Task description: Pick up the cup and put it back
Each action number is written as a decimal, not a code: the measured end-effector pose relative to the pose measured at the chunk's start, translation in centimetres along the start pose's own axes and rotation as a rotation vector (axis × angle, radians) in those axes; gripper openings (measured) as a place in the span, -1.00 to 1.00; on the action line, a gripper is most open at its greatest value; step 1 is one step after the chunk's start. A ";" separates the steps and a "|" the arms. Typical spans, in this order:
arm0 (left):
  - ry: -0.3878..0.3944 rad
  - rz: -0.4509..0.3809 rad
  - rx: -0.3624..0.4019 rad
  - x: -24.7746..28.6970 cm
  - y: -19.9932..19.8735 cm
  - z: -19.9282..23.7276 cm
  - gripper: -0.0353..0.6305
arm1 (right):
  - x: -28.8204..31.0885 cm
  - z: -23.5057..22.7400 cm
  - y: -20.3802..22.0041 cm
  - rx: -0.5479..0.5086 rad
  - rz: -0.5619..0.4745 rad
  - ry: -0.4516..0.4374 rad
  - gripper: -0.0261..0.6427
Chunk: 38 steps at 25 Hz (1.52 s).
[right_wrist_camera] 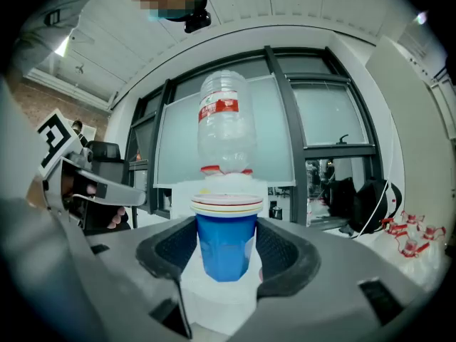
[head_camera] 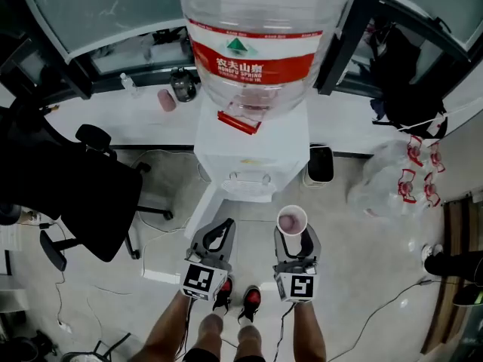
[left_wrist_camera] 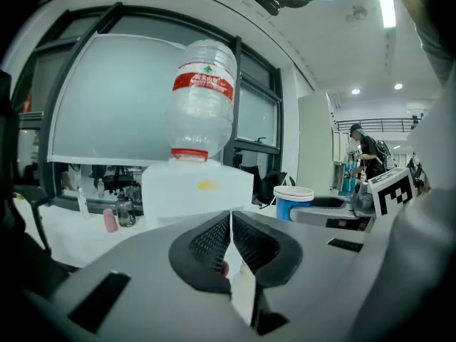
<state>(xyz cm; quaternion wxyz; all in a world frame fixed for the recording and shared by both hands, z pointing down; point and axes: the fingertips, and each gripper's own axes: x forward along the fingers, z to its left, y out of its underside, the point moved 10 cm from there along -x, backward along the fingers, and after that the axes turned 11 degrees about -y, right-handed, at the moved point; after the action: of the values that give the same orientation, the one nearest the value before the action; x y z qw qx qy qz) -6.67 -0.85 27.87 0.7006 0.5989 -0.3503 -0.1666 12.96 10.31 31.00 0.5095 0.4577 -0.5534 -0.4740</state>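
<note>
blue cup [right_wrist_camera: 226, 251] in right gripper [right_wrist_camera: 226, 230] jaws

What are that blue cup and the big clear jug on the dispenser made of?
The blue cup is probably matte paper: opaque wall, rolled rim, and several rim lines hinting at stacked cups. The big clear jug looks like glossy transparent plastic: you can see through it, and its ribbed wall glints.

The head view looks steeply down from above. Both gripper views look along their jaws, from low, at the water dispenser [head_camera: 253, 157] that all three share.
</note>
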 end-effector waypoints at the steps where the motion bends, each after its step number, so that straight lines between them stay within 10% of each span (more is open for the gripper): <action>1: 0.000 0.006 -0.001 0.5 1.8 -0.1 -0.81 | 0.3 -0.1 1.9 0.003 0.004 0.000 -0.13; 18: -0.021 0.075 0.032 11.3 31.7 1.2 -0.81 | 7.3 -1.3 36.4 0.082 0.153 -0.042 -0.13; 38: -0.057 0.056 0.034 23.3 47.6 5.7 -0.81 | 21.0 -5.3 54.4 0.029 0.076 -0.024 -0.13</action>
<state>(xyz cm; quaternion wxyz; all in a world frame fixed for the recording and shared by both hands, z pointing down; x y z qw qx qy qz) -3.18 -9.34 80.34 0.6844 0.5958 -0.3894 -0.1579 15.70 -3.61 87.78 0.5139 0.4378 -0.5833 -0.4517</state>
